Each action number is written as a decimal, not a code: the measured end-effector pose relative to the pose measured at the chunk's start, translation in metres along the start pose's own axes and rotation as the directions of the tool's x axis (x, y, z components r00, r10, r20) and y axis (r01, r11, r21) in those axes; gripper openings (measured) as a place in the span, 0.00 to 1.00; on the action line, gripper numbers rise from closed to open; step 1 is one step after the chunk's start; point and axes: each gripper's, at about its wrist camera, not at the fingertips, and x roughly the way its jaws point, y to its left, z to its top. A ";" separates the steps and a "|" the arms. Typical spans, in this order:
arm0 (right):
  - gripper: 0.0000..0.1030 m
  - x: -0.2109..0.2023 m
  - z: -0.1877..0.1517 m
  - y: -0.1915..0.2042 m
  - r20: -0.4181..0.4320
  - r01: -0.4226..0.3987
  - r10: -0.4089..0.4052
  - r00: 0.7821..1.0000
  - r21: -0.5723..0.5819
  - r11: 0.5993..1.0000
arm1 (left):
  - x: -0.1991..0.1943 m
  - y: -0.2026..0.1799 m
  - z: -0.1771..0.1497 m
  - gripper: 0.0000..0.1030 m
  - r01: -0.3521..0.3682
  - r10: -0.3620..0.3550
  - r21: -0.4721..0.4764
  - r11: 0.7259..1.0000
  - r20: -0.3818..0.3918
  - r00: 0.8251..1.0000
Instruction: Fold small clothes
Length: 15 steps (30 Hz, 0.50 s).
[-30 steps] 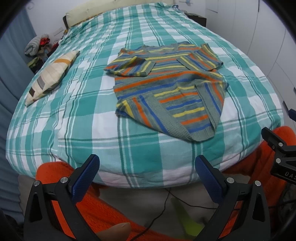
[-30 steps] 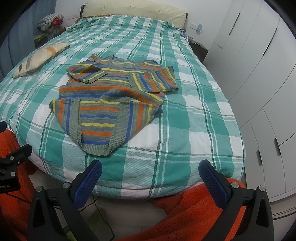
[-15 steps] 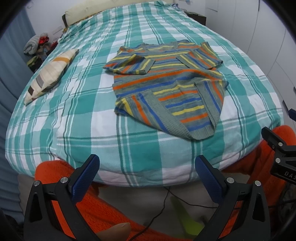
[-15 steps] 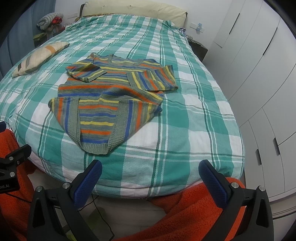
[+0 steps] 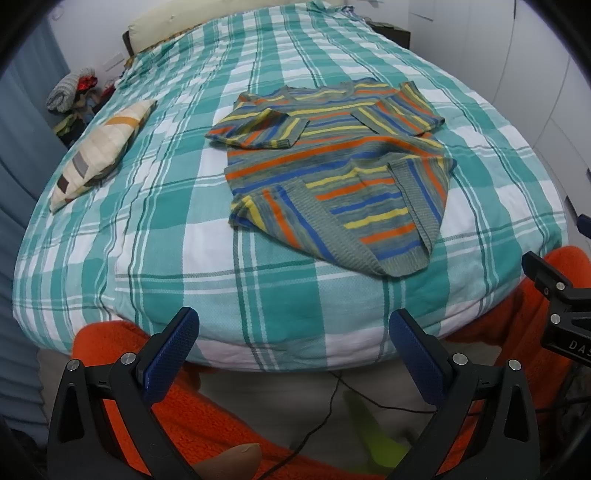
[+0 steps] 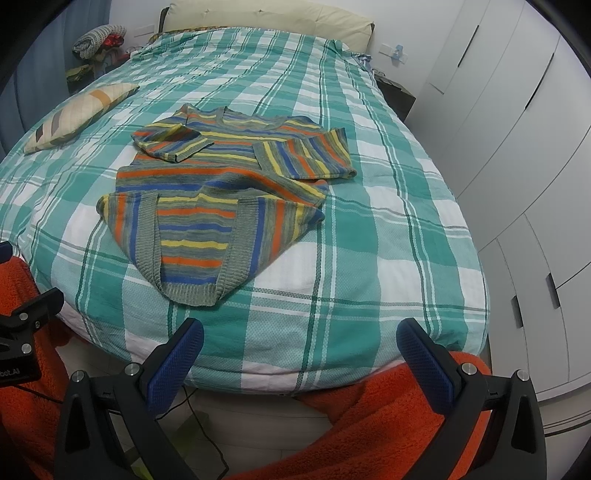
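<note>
The striped sweater [image 5: 332,173] lies mid-frame on the checked bed [image 5: 147,258], sleeves and lower corners already turned inward to narrow it, while the left gripper [image 5: 293,349] and right gripper [image 6: 301,356] hang wide open and empty at the bed's foot, apparently between folds.

One striped sweater [image 5: 332,173] lies on one bed [image 5: 147,206] covered in a teal and white check. One small striped cushion [image 5: 99,151] sits on the bed, and one long cream pillow [image 6: 266,18] lies along its head. Two hand-held grippers are in view, the left hand-held gripper [image 5: 291,350] and the right hand-held gripper [image 6: 299,354], each with two blue-padded fingers set wide apart. One black cable [image 5: 332,402] trails across the floor, and one heap of clothes [image 6: 98,42] sits beside the head of the bed.
</note>
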 end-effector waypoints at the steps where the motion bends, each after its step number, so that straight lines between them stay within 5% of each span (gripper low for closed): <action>1: 1.00 0.000 0.000 0.000 0.000 -0.001 0.001 1.000 -0.001 1.000 | 0.001 0.000 -0.001 1.00 0.000 0.000 0.000 1.000 0.002 1.000; 15: 1.00 -0.002 0.001 0.008 0.000 -0.007 0.007 1.000 -0.022 1.000 | -0.003 0.002 -0.001 1.00 -0.020 0.020 0.023 1.000 0.000 1.000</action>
